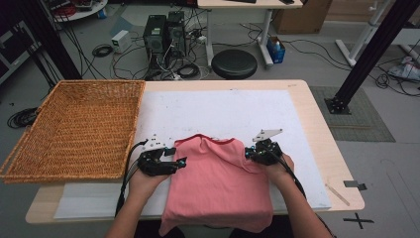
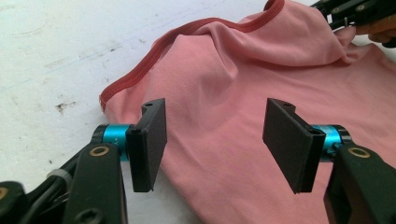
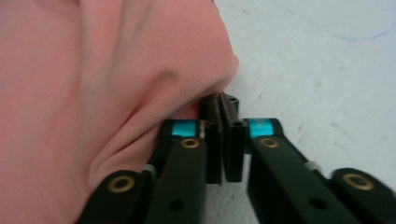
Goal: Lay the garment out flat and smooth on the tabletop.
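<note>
Right tongs (image 3: 223,105) are clamped on the pink shirt's (image 1: 218,183) edge, left tongs (image 2: 215,140) gape apart over it; next, likely, the left must pinch cloth too.

Each hand carries a black two-jaw tool: the left gripper (image 1: 181,162) and the right gripper (image 1: 247,155) have flat matte-black pads, turquoise collars behind them and brass-ringed pivot holes in the black linkage arms. Grey three-cornered plates top both, and black cables trail back along bare forearms.
</note>
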Available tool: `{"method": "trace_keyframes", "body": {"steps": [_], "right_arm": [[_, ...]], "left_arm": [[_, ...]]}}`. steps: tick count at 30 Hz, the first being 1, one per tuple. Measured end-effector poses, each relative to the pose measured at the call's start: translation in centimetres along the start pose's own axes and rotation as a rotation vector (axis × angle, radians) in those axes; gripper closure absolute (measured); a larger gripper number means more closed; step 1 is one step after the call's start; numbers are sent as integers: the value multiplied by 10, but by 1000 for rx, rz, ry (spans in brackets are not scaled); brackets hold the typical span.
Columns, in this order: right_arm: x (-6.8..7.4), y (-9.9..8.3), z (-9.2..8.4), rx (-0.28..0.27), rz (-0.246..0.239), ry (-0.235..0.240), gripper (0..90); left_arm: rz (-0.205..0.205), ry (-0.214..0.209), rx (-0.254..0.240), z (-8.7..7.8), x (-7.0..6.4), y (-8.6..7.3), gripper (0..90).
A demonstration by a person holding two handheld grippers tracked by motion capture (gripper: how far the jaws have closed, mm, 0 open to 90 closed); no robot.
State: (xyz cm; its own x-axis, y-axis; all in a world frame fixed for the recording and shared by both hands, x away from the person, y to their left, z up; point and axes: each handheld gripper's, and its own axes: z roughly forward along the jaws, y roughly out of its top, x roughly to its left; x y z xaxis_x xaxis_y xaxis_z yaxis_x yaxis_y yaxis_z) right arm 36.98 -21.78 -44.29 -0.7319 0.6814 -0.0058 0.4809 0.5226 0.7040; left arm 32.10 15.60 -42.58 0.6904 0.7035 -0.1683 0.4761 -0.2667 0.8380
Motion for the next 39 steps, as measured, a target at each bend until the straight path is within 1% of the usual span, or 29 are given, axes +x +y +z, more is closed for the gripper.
{"method": "trace_keyframes", "body": {"steps": [1,3,5,6,7,9,12,13,14,16,17,18,19,20,21,23,25,27,29,31,32,33,34,35,36,37,39], "right_arm": [[0,2,-2,-9,-13,-15,900],[-3,7,-9,-56,-10,-31,900],[-9,15,-19,-84,-11,-59,900],[-13,19,-24,-109,-16,-74,900],[-17,23,-30,-127,-7,-84,900],[-26,34,-41,-139,-9,-118,900],[-40,51,-57,-174,1,-162,900],[-44,56,-62,-184,-4,-175,900],[-47,62,-65,-188,-2,-185,900],[-52,71,-69,-187,-17,-218,900],[-53,74,-70,-189,-18,-236,893],[-54,75,-71,-195,-12,-258,846],[-54,76,-71,-210,-9,-259,796],[-52,76,-70,-209,-9,-259,785],[-50,75,-69,-190,-13,-247,783],[-43,70,-62,-174,-37,-224,768],[-35,63,-53,-145,-44,-193,734],[-27,53,-41,-105,-36,-159,720],[-21,44,-29,-70,-42,-140,696],[-18,34,-15,-17,-20,-106,667],[-17,28,-8,13,4,-91,669],[-16,21,-1,39,23,-77,702],[-15,15,5,70,20,-70,750],[-12,9,5,27,9,-102,858],[-13,8,3,25,24,-109,862],[-15,8,2,25,55,-97,876],[-21,8,-6,33,48,-140,881]], "left_arm": [[-2,0,-4,0,0,0,400],[-6,-3,-7,-1,1,0,399],[-3,1,-6,-1,2,1,400],[-6,1,-7,-2,3,1,400],[-7,2,-11,-2,4,2,400],[-7,6,-13,-3,5,4,400],[-2,7,-19,-4,6,8,400],[-3,10,-19,-4,6,9,400],[-2,9,-20,-4,7,9,399],[-6,15,-21,-3,8,10,399],[-8,15,-20,-3,9,10,400],[-8,15,-19,-3,9,9,399],[-7,16,-19,-3,9,9,400],[-7,16,-17,-2,9,9,400],[-9,16,-17,-2,9,8,400],[-6,21,-13,-1,10,8,399],[-9,18,-12,0,10,8,400],[-6,20,-9,0,9,7,400],[-8,17,-9,0,9,7,399],[-7,19,-11,-1,8,6,400],[-9,20,-9,-2,8,5,400],[-10,20,-12,-2,8,5,400],[-12,21,-12,-3,8,4,400],[-15,23,-12,-4,8,4,400],[-13,26,-8,-4,9,4,400],[-17,28,-10,-4,10,3,400],[-16,31,-7,-5,10,4,400]]}}
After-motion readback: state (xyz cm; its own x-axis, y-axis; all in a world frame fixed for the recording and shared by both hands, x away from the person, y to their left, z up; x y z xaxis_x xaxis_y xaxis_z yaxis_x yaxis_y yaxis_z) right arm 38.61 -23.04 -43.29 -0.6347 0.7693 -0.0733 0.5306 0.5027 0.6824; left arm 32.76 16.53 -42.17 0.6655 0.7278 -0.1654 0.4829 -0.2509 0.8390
